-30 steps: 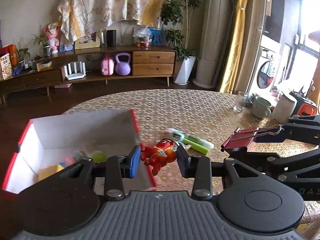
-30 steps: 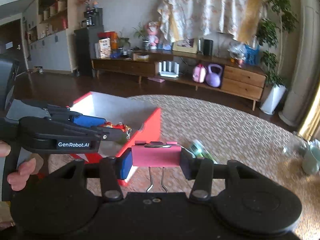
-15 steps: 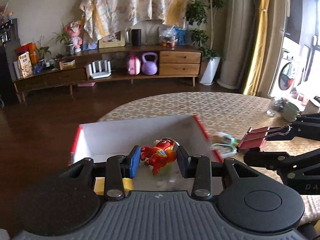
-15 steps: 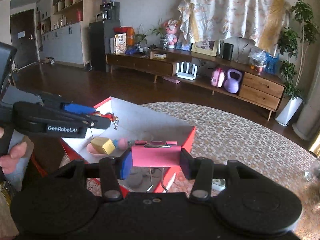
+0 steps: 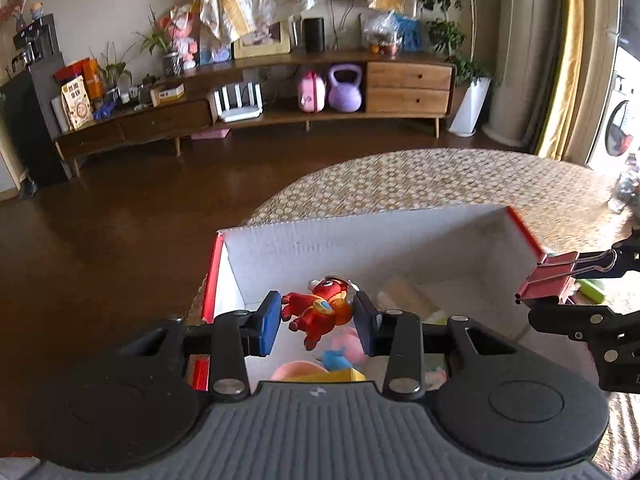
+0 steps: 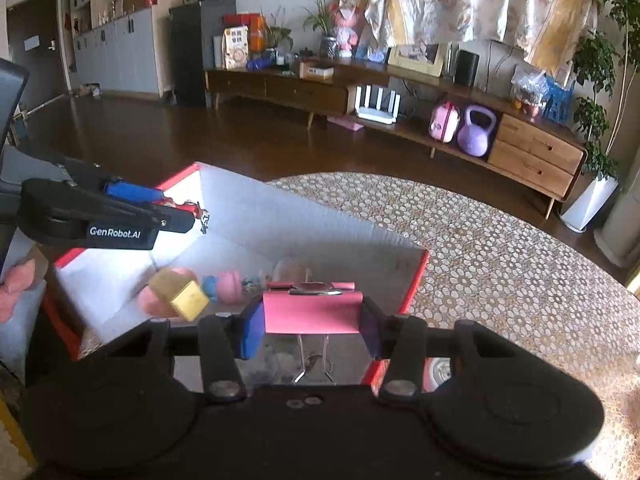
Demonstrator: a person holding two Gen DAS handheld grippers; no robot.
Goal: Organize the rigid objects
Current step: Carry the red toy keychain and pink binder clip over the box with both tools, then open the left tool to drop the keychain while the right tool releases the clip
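Observation:
A small red and gold toy figure (image 5: pixel 318 310) hangs between the blue pads of my left gripper (image 5: pixel 316 322), which is shut on it above the open box (image 5: pixel 360 236). My right gripper (image 6: pixel 310 318) is shut on a red binder clip (image 6: pixel 312 312), its wire handles hanging down, also over the box (image 6: pixel 304 220). The box is white inside with red edges. In the left wrist view the clip (image 5: pixel 550 280) shows at the box's right rim. In the right wrist view the left gripper (image 6: pixel 176 212) hovers over the box's left corner.
Inside the box lie a yellow cube (image 6: pixel 188 300), pink and blue small toys (image 6: pixel 228 286) and other bits. The box stands on a round table with a patterned cloth (image 6: pixel 500 264). A green marker (image 5: pixel 592 288) lies right of the box. A hand (image 6: pixel 16 284) holds the left gripper.
Both grippers have swung left from the table top until they hang over the box, each still holding its object. The box's inside now fills the middle of both views.

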